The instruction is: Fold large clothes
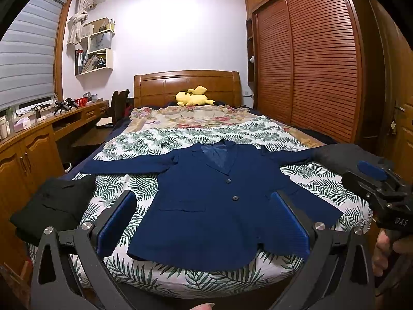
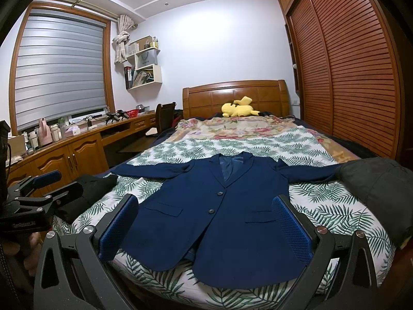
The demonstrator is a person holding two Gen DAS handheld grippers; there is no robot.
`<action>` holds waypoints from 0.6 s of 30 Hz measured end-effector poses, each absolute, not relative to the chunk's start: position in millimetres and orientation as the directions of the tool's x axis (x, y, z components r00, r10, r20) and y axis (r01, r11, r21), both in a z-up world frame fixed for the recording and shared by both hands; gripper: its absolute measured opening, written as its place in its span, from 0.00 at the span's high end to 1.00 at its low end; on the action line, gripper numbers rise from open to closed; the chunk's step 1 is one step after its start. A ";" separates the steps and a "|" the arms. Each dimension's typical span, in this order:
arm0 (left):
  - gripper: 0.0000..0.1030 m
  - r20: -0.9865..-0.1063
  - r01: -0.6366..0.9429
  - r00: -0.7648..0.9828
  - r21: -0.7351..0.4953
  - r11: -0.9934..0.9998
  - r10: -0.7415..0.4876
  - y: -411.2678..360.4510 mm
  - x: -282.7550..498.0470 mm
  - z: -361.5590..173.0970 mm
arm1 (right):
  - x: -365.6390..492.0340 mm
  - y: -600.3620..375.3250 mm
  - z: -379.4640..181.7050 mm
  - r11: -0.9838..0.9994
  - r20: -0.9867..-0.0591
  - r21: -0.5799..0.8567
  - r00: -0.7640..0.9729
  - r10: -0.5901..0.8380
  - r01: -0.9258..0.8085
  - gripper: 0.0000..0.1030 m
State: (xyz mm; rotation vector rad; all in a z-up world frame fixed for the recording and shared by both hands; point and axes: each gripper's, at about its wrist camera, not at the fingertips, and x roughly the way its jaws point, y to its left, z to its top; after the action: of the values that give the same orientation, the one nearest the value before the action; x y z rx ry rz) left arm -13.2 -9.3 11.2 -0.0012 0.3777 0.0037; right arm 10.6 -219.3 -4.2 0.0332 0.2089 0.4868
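A navy blazer [image 1: 214, 206] lies face up and buttoned on the leaf-print bed sheet [image 1: 144, 139], with both sleeves spread sideways. My left gripper [image 1: 202, 199] hangs open above the jacket's hem, nothing between its blue pads. In the right wrist view the blazer [image 2: 222, 219] fills the middle, and my right gripper [image 2: 205, 202] stands open over its lower half. Each gripper also shows in the other's view: the right gripper [image 1: 366, 178] at the far right, the left gripper [image 2: 62, 182] at the far left with its fingers apart. Neither touches the cloth.
A folded black garment [image 1: 51, 206] sits at the bed's left corner and a dark one [image 2: 379, 191] covers the right sleeve's end. A yellow plush toy [image 1: 193, 97] lies by the headboard. A wooden desk [image 1: 38, 139] runs along the left, a slatted wardrobe [image 1: 315, 59] along the right.
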 end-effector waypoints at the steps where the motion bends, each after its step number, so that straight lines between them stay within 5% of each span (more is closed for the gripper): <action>1: 0.00 -0.368 -0.004 0.930 -0.001 1.000 0.003 -9.3 -13.2 11.1 | 10.7 -219.8 -3.8 0.883 -0.192 0.082 0.862 0.469 -0.462 0.00; 18: 0.00 -0.359 0.003 0.933 0.000 1.000 -0.003 -10.9 -13.0 11.8 | 11.0 -218.6 -4.6 0.883 -0.196 0.086 0.861 0.470 -0.462 0.00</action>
State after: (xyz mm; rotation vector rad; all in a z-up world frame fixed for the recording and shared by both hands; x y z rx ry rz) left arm -13.0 -10.9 11.8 0.0003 0.3676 -0.0035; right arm 11.0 -218.6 -4.6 0.0362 0.2151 0.4890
